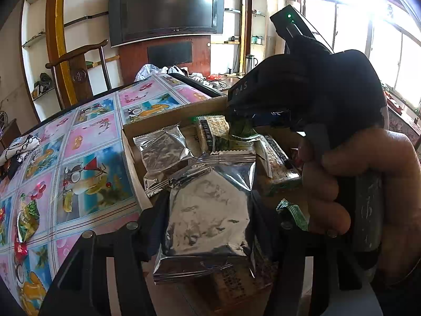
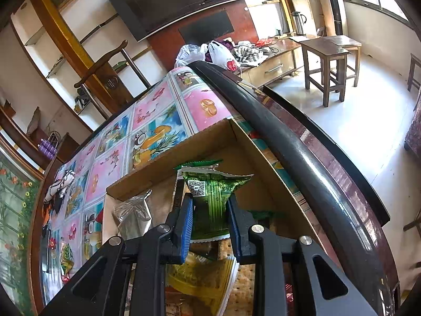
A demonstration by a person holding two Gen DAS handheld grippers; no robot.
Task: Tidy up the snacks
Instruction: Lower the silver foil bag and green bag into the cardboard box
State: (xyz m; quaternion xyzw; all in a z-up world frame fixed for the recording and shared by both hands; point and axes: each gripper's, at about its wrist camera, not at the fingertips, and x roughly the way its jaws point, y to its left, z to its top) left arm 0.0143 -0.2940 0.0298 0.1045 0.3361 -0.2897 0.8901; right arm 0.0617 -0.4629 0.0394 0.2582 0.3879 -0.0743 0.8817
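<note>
1. The right gripper (image 2: 209,226) is clamped on a green packet (image 2: 213,205), blue pads pressing its two sides. The packet stands upright between the jaws, long axis running forward along the fingers, its crimped top edge and QR code pointing toward the far wall of the box (image 2: 252,144).
2. The left gripper (image 1: 208,226) is closed on a silver pouch (image 1: 208,210), held over the near end of the box (image 1: 160,117). The pouch also lies lengthwise along the fingers, crimped seal nearest the camera.
3. The key relation: both packets hang above the box interior, so each release is likely a short drop straight down. The right gripper sits deeper, near the far wall; the left is nearer the front edge.
4. Inside the box lie another silver pouch (image 1: 160,150) at left and flat cracker packs (image 1: 279,166) at right.
5. Materials: the silver pouches are crinkly mirror foil, puffed and soft; the green packet is glossy printed film with zigzag ends; the box is plain brown cardboard with thin upright walls.
6. A loose green packet (image 1: 27,218) is still out on the glossy fruit-print tablecloth (image 1: 89,137), well left of the box, nearer the left hand.
</note>
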